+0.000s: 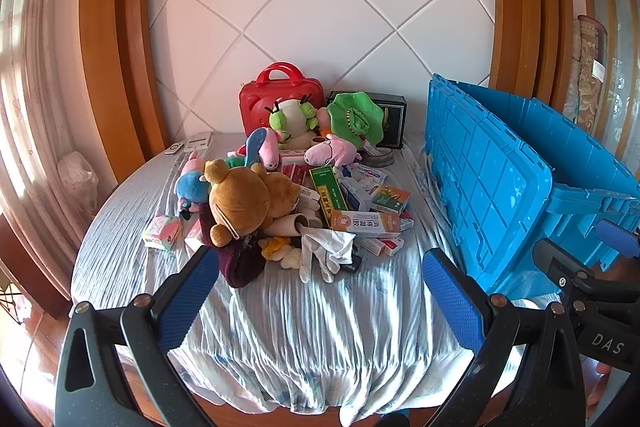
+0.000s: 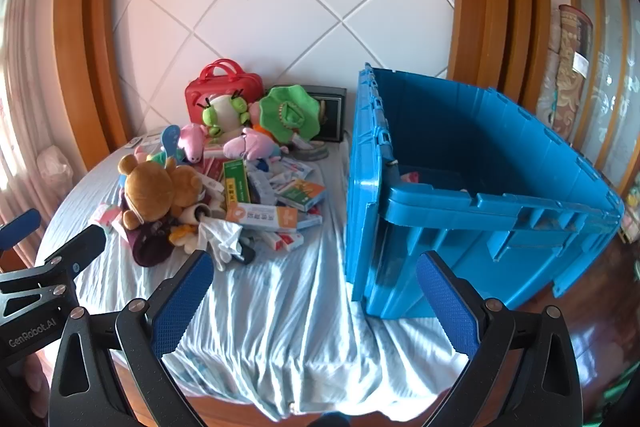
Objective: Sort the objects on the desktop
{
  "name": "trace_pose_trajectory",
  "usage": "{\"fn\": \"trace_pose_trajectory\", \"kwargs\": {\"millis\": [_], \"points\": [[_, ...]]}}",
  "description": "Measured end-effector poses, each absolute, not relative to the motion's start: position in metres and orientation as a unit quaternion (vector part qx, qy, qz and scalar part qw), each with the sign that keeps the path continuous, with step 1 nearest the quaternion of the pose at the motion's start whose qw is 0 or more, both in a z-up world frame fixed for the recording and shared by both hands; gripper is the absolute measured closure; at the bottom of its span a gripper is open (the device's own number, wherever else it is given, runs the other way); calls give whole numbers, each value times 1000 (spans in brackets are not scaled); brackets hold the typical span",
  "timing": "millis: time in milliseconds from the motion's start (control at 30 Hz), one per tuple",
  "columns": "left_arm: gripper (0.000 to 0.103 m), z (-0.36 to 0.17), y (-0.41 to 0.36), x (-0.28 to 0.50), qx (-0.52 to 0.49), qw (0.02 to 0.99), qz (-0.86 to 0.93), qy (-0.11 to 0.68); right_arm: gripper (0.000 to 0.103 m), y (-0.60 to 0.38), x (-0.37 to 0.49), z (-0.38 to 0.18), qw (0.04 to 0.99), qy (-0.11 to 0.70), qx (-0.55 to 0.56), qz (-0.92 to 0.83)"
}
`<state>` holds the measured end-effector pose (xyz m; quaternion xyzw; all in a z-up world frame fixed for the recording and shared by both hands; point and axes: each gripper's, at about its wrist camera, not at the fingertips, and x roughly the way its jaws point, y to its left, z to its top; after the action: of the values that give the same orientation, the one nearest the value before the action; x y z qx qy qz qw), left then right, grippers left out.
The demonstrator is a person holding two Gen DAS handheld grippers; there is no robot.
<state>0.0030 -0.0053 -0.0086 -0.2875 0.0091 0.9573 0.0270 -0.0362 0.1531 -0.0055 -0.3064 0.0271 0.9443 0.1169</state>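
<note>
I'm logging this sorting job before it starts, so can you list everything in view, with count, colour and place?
crate: one, blue, right of the pile, open
cloth: one, pale blue, wrinkled, covering the table
case: one, red, at the back by the wall
dark box: one, black, beside the case
brown bear: one, near left of the pile
pink pigs: two, middle back
green toys: two, back of the pile
cartons: several, mixed colours, centre and right of the pile
gloves: white, count unclear, front of the pile
left tool: open, above the cloth
right tool: open, near the crate
</note>
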Motion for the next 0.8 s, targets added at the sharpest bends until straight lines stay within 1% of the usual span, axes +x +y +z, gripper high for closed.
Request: {"fn": "trace_pose_trajectory", "kwargs": {"millis": [800], "points": [[0, -12, 0, 4, -290, 39, 956, 15, 0, 154, -37, -5, 123, 29, -311, 942]]}}
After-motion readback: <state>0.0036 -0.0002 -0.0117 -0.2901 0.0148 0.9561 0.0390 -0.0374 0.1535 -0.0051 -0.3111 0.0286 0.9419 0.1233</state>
